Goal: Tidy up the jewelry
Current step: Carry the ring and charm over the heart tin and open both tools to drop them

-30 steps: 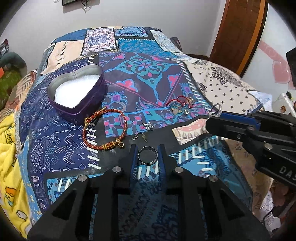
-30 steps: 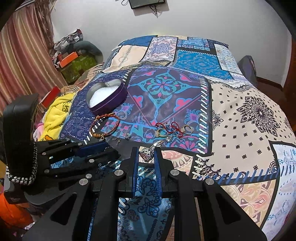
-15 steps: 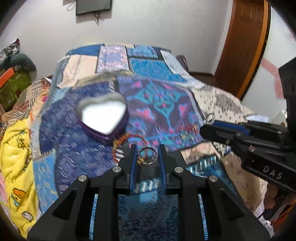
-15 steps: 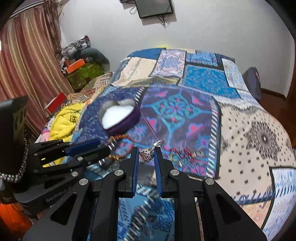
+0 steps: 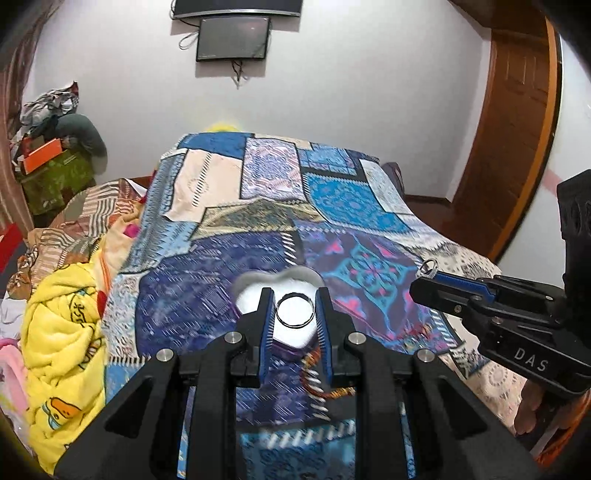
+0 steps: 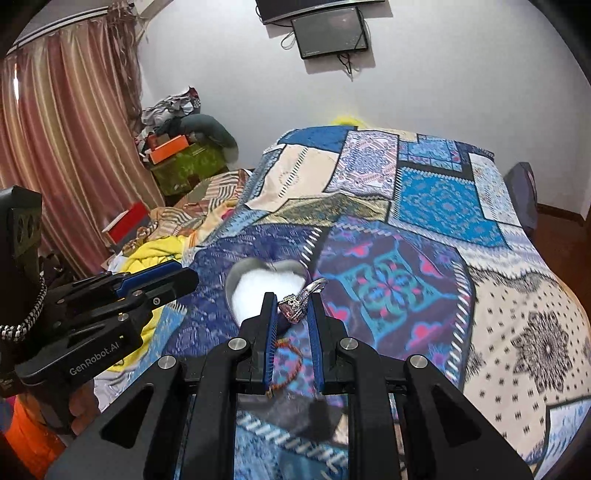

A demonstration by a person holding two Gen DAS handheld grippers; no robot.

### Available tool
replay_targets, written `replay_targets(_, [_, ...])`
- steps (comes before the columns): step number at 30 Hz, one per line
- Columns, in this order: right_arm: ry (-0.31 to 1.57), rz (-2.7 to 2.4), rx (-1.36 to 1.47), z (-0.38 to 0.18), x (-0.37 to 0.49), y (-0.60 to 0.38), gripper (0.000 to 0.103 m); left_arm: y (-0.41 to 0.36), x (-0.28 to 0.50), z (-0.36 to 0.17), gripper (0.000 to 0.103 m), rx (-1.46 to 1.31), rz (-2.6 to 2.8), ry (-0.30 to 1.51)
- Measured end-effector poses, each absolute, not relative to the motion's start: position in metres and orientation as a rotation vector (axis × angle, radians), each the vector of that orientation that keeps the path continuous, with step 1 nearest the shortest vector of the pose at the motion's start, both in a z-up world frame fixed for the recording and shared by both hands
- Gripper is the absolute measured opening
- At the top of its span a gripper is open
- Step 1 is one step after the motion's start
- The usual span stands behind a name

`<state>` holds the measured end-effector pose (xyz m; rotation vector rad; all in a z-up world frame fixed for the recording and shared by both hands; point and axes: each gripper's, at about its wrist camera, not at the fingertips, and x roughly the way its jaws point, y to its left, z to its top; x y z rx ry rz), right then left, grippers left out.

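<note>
Showing curtain (image 6: 55,147) rightwards, door (image 5: 517,147) leftwards

A purple heart-shaped tin with white lining (image 5: 258,286) sits on the patchwork quilt (image 5: 332,199) covering the bed. A red and gold beaded bracelet (image 5: 325,384) lies on the quilt just in front of the tin. A yellow cartoon-print blanket (image 5: 62,332) is heaped at the quilt's left edge.

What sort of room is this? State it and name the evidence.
Most likely a bedroom in a home: a bed under a patchwork bedspread fills the view, a small screen hangs on the wall, and striped curtains stand beside piled clothes and boxes.
</note>
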<state>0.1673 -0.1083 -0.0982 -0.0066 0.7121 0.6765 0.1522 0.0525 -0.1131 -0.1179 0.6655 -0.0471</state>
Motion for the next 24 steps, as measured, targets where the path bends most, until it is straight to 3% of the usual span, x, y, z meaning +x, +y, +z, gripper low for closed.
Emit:
replay_targets(14, [0.734,0.728,-0.049,-0.111,0.203,-0.064,0.015,0.076,0.188,-0.135,0.021,-0.109,-0.021,0.682])
replay_targets(24, [0.846,0.781,-0.089,-0.137,0.228,-0.047,0.015,0.086,0.216,-0.165,0.021,-0.136,-0.056,0.763])
